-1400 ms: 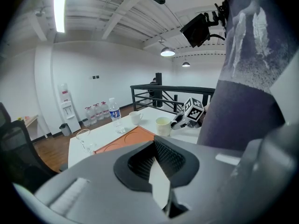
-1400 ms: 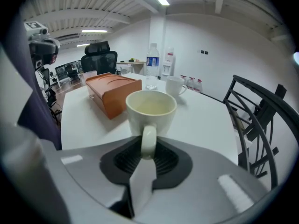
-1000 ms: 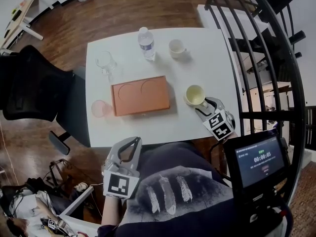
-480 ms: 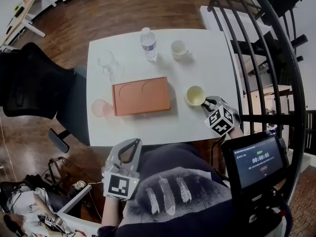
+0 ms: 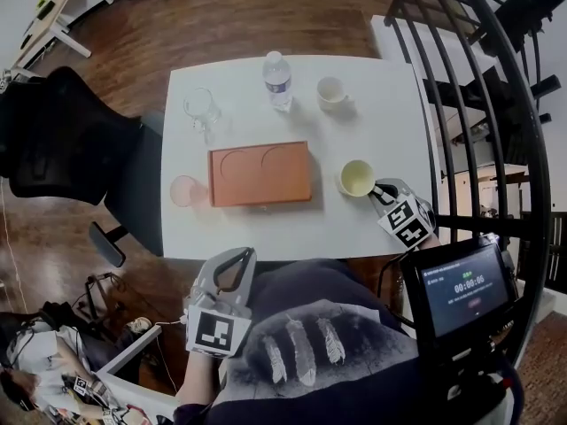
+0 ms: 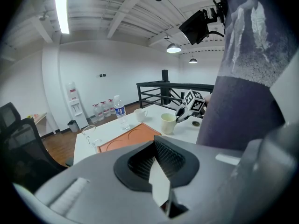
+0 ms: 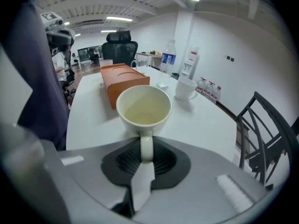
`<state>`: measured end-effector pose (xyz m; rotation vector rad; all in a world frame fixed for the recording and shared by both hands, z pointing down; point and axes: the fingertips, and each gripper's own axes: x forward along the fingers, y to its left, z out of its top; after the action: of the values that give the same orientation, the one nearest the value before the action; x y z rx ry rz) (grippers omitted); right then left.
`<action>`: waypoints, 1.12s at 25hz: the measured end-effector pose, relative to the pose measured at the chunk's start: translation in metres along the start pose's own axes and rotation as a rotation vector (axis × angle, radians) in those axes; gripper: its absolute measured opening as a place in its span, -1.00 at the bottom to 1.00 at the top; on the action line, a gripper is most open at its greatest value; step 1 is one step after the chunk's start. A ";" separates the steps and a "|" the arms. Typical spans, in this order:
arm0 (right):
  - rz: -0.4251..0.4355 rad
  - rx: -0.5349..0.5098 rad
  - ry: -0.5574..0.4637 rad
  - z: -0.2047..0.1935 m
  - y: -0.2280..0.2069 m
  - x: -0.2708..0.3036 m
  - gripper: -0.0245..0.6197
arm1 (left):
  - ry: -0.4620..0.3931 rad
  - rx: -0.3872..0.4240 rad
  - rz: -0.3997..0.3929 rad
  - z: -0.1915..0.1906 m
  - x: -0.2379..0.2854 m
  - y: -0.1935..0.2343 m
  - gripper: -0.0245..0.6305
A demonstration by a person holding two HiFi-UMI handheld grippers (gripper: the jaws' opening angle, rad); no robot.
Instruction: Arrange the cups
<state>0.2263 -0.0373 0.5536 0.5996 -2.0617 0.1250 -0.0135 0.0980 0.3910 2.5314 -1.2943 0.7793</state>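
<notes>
right gripper (image 7: 145, 160): jaws clamped on handle of cream cup (image 7: 143, 108) | cream cup: upright on white table (image 5: 381, 122), just right of orange tray (image 5: 260, 173) | left gripper (image 6: 161, 171): jaws together, nothing between, off the table | 1 white cup (image 5: 331, 92): near bottle (image 5: 277, 76)

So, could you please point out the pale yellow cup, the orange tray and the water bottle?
pale yellow cup (image 7: 143, 107): right gripper view, inside of its bowl.
orange tray (image 5: 260, 181): head view, flat top below the two round recesses.
water bottle (image 5: 278, 81): head view, middle of its body.
</notes>
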 end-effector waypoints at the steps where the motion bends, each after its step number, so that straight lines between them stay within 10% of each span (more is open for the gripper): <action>1: -0.002 0.014 -0.012 0.003 -0.003 -0.002 -0.81 | 0.000 -0.004 0.004 0.000 -0.001 0.001 -0.88; 15: -0.041 -0.090 -0.159 0.106 -0.057 -0.051 -0.80 | -0.036 -0.043 0.002 0.005 0.002 0.011 -0.88; 28: 0.095 -0.309 -0.159 0.179 -0.022 -0.033 -0.80 | -0.020 0.045 0.013 0.000 0.004 0.051 -0.88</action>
<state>0.1111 -0.1013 0.4259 0.3299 -2.2062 -0.1896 -0.0526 0.0642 0.3902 2.5746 -1.3152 0.7975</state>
